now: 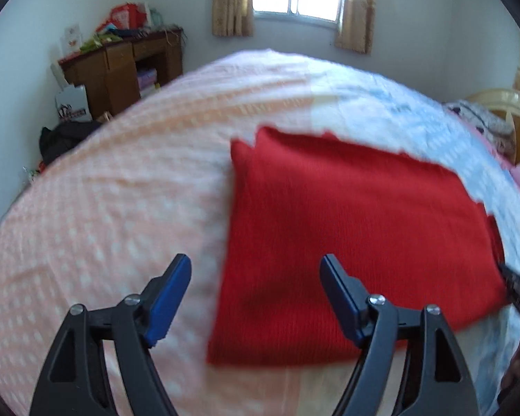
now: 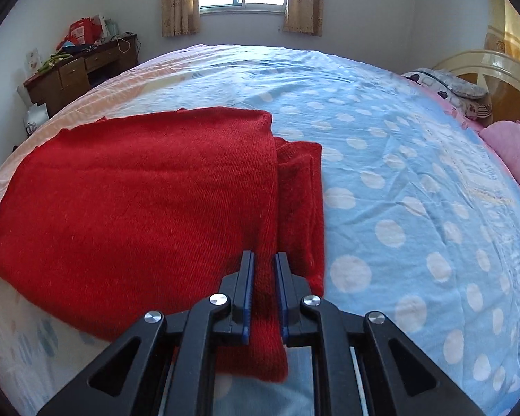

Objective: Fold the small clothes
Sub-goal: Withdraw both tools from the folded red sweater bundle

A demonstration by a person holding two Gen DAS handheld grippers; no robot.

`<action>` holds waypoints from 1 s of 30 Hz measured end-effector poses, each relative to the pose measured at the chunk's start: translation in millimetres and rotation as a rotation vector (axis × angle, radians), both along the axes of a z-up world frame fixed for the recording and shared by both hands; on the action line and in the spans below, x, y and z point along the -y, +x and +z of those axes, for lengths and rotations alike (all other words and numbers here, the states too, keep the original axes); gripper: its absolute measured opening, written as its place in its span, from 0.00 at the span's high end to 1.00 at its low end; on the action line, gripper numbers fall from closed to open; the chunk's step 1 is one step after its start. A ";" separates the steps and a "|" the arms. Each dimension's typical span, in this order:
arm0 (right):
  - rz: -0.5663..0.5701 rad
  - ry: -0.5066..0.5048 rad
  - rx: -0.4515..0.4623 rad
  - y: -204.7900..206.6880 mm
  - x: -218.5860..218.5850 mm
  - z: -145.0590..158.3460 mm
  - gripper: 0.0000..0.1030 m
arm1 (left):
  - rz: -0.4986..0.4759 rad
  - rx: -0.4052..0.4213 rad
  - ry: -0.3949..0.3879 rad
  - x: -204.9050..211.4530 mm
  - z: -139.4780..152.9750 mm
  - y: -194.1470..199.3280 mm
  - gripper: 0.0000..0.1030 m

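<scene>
A red knitted garment (image 1: pixel 346 235) lies folded flat on the bed; it also shows in the right wrist view (image 2: pixel 138 201). My left gripper (image 1: pixel 256 267) is open and empty, hovering over the garment's near left edge. My right gripper (image 2: pixel 263 263) is shut on the garment's near right fold, with red knit pinched between its blue pads. The right gripper's tip (image 1: pixel 516 284) shows at the garment's right edge in the left wrist view. A narrower folded strip (image 2: pixel 301 201) sticks out beside the main fold.
The bed has a peach dotted cover (image 1: pixel 104 208) on the left and a blue polka-dot sheet (image 2: pixel 416 190) on the right. A wooden desk (image 1: pixel 121 69) with clutter stands at the back left. Pillows (image 2: pixel 450 90) and a pink blanket (image 2: pixel 513 152) lie by the headboard at right.
</scene>
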State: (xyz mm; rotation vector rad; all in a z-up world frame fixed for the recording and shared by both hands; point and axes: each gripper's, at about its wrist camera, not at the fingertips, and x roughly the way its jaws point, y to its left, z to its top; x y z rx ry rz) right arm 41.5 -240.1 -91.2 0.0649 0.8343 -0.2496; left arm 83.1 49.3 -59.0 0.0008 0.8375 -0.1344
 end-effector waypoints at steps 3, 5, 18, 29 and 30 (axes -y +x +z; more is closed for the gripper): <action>0.007 0.004 0.005 -5.2 1.5 1.2 0.89 | 0.022 -0.010 0.011 -2.6 -23.3 -6.3 0.21; 0.006 0.021 -0.014 -6.9 2.3 4.8 0.89 | 0.025 0.009 0.014 -4.6 -23.8 -11.0 0.20; 0.159 0.161 0.101 -13.9 -73.1 25.6 0.89 | 0.075 -0.001 -0.099 -17.4 -14.7 -36.5 0.19; 0.185 0.172 0.081 -7.5 -77.2 -14.6 0.89 | 0.199 -0.014 -0.430 -41.8 -28.8 -42.2 0.19; 0.187 0.187 0.088 -8.3 -74.9 -15.4 0.89 | 0.210 -0.014 -0.449 -40.2 -29.5 -42.4 0.19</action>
